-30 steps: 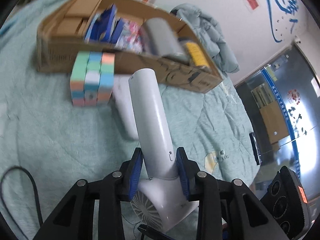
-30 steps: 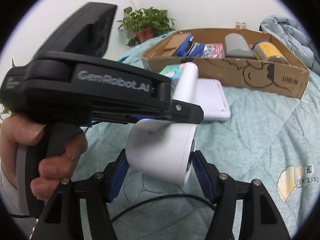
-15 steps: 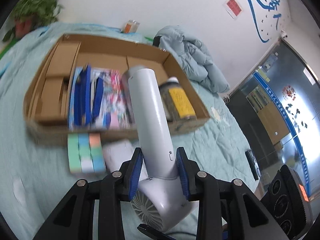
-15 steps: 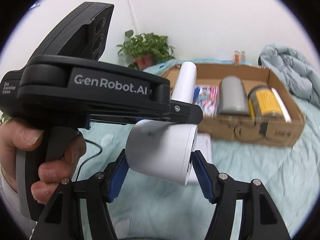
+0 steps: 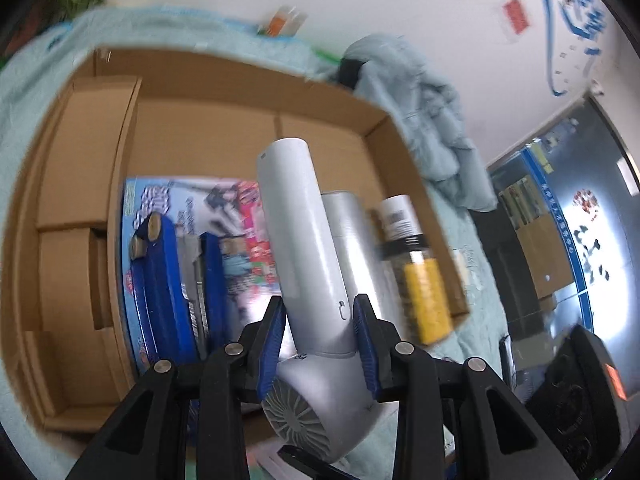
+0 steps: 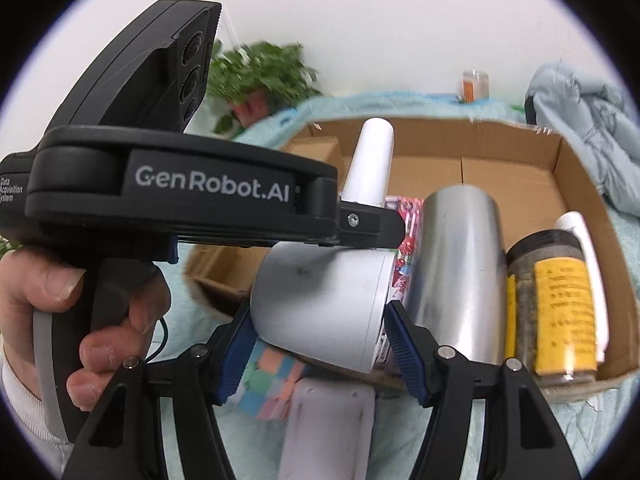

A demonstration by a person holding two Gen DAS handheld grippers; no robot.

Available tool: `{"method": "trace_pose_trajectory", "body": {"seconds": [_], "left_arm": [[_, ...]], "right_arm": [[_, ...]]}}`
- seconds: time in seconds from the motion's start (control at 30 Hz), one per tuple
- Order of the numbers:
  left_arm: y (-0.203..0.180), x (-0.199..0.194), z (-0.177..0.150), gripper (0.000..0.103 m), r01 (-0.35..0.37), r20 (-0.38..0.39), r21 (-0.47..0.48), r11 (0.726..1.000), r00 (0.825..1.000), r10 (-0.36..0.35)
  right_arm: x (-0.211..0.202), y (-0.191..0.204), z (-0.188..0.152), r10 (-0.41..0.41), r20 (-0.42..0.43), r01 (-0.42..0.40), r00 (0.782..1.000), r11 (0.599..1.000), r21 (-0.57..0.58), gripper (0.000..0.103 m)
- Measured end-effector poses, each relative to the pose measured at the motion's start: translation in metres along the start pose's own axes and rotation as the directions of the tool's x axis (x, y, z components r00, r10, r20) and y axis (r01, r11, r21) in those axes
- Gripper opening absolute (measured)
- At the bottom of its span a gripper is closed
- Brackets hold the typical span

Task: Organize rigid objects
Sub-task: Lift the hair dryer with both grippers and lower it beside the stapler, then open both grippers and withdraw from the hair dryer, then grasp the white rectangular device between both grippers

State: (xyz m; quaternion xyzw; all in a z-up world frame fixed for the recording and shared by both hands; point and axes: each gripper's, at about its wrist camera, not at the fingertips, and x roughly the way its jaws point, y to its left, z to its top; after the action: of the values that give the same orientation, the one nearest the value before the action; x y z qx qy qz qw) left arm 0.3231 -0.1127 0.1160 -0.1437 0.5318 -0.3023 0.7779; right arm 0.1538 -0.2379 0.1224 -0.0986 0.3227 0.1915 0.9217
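Left hand-held gripper (image 5: 319,334) pinching the handle of a white hair dryer (image 5: 304,240), blue pads pressed on both sides, handle pointing away over the cardboard box (image 5: 72,208)
Right hand-held gripper (image 6: 318,344) spread around the dryer's round barrel, pads close beside it, contact unclear
Dryer held in the air above the near edge of the box, not resting on anything
Just below in the right view, a pastel cube puzzle (image 6: 266,384) and a white flat device (image 6: 332,428) lying on the teal bedspread (image 6: 592,412), outside the box's front wall
Inside the box: colourful book (image 5: 240,240) with blue tools (image 5: 168,292) on top, silver cylinder (image 6: 456,272) lying beside a jar with a yellow label (image 6: 560,300), small brown boxes (image 5: 76,176) at the left end
Farther back, a crumpled grey-blue jacket (image 5: 424,112), a potted plant (image 6: 260,76) and a small orange jar (image 6: 474,84) by the white wall
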Motion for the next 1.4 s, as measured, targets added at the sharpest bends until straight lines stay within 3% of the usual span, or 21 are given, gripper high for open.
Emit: {"method": "trace_pose_trajectory", "body": {"seconds": [0.1,0.23,0.43,0.6,0.67,0.73,0.77,0.87,0.9,0.97,1.0,1.03,1.07,1.1,1.13,1.2,1.27,1.3,1.33,1.37,1.4], "left_arm": [[0.004,0.011,0.007,0.029,-0.047,-0.003,0.040,0.998,0.999,0.048],[0.008,0.010,0.013,0.048,-0.016,-0.019,0.019,1.000,1.000,0.017],[0.007,-0.015,-0.008,0.052,-0.061,0.074,0.038,0.997,0.996,0.058],[0.003,-0.052,-0.043,0.052,-0.139,0.191,0.091,0.986,0.974,0.120],[-0.001,-0.058,-0.052,0.055,-0.155,0.213,0.115,0.981,0.969,0.128],[-0.003,-0.063,-0.063,0.058,-0.171,0.232,0.109,0.979,0.962,0.142],[-0.004,-0.068,-0.070,0.058,-0.177,0.252,0.108,0.978,0.957,0.145],[-0.014,-0.088,-0.102,0.088,-0.248,0.371,0.119,0.961,0.909,0.188],[-0.019,-0.094,-0.115,0.103,-0.295,0.433,0.111,0.949,0.874,0.221],[-0.027,-0.099,-0.142,0.103,-0.384,0.528,0.087,0.919,0.800,0.284],[-0.030,-0.098,-0.153,0.103,-0.427,0.532,0.080,0.901,0.782,0.323],[-0.031,-0.094,-0.163,0.102,-0.466,0.516,0.066,0.882,0.773,0.370],[-0.031,-0.092,-0.172,0.100,-0.486,0.498,0.057,0.872,0.771,0.397],[-0.030,-0.089,-0.185,0.084,-0.481,0.482,0.063,0.874,0.782,0.395],[-0.029,-0.086,-0.193,0.040,-0.462,0.462,0.073,0.884,0.801,0.380],[-0.022,-0.076,-0.207,0.008,-0.409,0.383,0.087,0.908,0.856,0.348],[-0.018,-0.067,-0.221,0.017,-0.411,0.357,0.073,0.909,0.861,0.361],[-0.017,-0.065,-0.224,0.044,-0.419,0.351,0.064,0.906,0.859,0.373],[-0.017,-0.063,-0.229,0.087,-0.422,0.346,0.051,0.905,0.858,0.380],[-0.016,-0.065,-0.234,0.101,-0.416,0.357,0.037,0.908,0.855,0.377],[-0.017,-0.071,-0.242,0.102,-0.397,0.397,0.014,0.918,0.845,0.359]], "right_arm": [[0.014,-0.004,0.004,-0.029,-0.024,0.029,0.999,1.000,0.006,0.061],[0.013,-0.008,0.012,-0.078,-0.012,0.078,0.997,0.997,0.008,0.061],[0.018,-0.008,-0.003,-0.044,-0.068,0.045,0.997,0.999,0.009,0.045],[0.013,-0.011,-0.007,-0.016,-0.033,0.017,0.999,1.000,0.025,0.045],[-0.005,-0.012,-0.014,-0.032,0.036,0.031,0.999,0.999,0.029,0.050],[-0.024,-0.011,-0.029,-0.054,0.096,0.052,0.994,0.998,0.029,0.081],[-0.033,-0.010,-0.036,-0.046,0.123,0.043,0.991,0.999,0.025,0.085],[-0.051,-0.002,-0.063,-0.048,0.138,0.052,0.989,0.998,-0.024,0.085],[-0.056,0.000,-0.071,-0.050,0.140,0.055,0.989,0.998,-0.034,0.085],[-0.063,-0.001,-0.088,-0.050,0.148,0.055,0.988,0.998,-0.027,0.085],[-0.063,-0.003,-0.093,-0.040,0.144,0.043,0.989,0.999,-0.023,0.071],[-0.060,-0.003,-0.098,-0.044,0.128,0.047,0.991,0.999,-0.023,0.038],[-0.054,-0.004,-0.104,-0.078,0.089,0.080,0.993,0.997,-0.020,0.031],[-0.048,-0.005,-0.106,-0.092,0.050,0.093,0.994,0.996,-0.009,0.031],[-0.042,-0.009,-0.113,-0.060,0.019,0.060,0.998,0.998,0.021,0.031],[-0.036,-0.010,-0.120,-0.001,-0.016,0.002,1.000,0.999,0.054,0.039],[-0.025,-0.005,-0.121,0.026,-0.056,-0.024,0.998,0.999,0.035,0.068],[-0.024,0.000,-0.120,0.016,-0.044,-0.015,0.999,1.000,0.015,0.078],[-0.022,0.004,-0.119,0.008,-0.036,-0.008,0.999,1.000,-0.007,0.078],[-0.018,0.007,-0.118,0.004,-0.041,-0.005,0.999,1.000,-0.027,0.078],[-0.012,0.008,-0.116,-0.013,-0.051,0.010,0.999,0.999,-0.040,0.078]]}}
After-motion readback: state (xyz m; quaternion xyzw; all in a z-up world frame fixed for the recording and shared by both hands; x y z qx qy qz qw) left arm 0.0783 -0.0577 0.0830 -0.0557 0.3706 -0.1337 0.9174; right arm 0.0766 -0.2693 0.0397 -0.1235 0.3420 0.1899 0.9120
